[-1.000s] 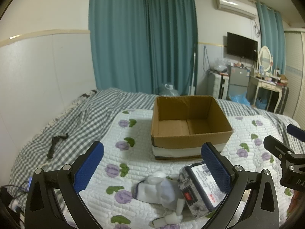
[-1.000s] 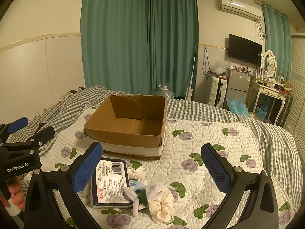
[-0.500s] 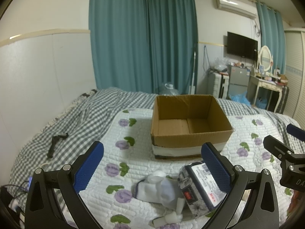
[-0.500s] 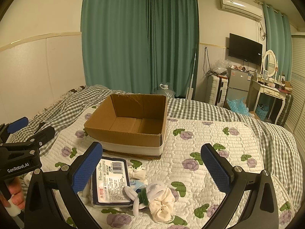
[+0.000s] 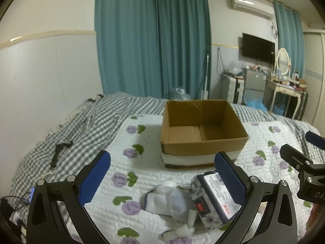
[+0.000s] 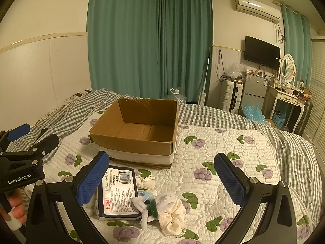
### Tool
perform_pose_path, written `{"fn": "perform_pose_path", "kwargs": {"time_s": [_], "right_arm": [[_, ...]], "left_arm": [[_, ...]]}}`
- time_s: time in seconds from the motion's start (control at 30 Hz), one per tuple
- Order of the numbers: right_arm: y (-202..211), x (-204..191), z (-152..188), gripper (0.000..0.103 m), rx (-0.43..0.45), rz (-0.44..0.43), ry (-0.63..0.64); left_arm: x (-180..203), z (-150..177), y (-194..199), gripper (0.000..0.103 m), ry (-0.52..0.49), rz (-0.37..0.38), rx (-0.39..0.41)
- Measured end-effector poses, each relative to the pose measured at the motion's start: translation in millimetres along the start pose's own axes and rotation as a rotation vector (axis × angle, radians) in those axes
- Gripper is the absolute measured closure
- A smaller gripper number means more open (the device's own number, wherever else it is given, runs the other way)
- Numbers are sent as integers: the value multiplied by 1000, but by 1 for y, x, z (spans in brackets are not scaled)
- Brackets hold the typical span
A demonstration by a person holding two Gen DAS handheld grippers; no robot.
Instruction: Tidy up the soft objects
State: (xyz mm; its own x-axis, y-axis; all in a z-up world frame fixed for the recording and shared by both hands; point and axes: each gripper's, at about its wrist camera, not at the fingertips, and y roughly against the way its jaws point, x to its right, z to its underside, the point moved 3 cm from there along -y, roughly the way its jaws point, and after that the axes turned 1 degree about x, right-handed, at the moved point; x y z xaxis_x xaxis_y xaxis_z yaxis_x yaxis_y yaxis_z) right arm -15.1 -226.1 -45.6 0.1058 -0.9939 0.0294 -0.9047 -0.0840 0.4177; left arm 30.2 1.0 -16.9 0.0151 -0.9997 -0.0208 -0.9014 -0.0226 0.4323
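Note:
An empty open cardboard box stands on a white quilt with purple flowers. In front of it lies a pile of soft things: a tissue pack, white socks, a cream scrunchie and white and green pipe-cleaner pieces. My left gripper is open above the pile and holds nothing. My right gripper is open above the pile and holds nothing. Each gripper shows at the edge of the other's view.
The quilt lies on a grey checked bedspread. A black object lies on the bedspread at the left. A white wall panel is at the left, teal curtains behind. A fridge, dresser and mirror stand at the far right.

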Motion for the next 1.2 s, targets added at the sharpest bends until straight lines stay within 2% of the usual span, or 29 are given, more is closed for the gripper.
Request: {"fn": "perform_pose_path", "kwargs": {"time_s": [0.3,0.47,0.63,0.87,1.03,1.2], "right_arm": [[4,-1,-1,0,-2,2,3],[27,-6,-12,0,28,4,20],[41,-16,-11,0,6,-6,49],[12,-37,12,1,-126,-62,63],[-24,-59,48,9,-268,-125,97],[-51,-85,78,19,-373,-189,151]], "left_arm": [[-1,5,5,0,-6,0,9],[-10,-3,21,0,22,7,39],[-15,-11,30,0,28,13,41],[-24,15,8,0,46,15,-65],[-24,52,-22,0,29,8,-189],[-31,79,-39,0,9,-14,-277]]}}
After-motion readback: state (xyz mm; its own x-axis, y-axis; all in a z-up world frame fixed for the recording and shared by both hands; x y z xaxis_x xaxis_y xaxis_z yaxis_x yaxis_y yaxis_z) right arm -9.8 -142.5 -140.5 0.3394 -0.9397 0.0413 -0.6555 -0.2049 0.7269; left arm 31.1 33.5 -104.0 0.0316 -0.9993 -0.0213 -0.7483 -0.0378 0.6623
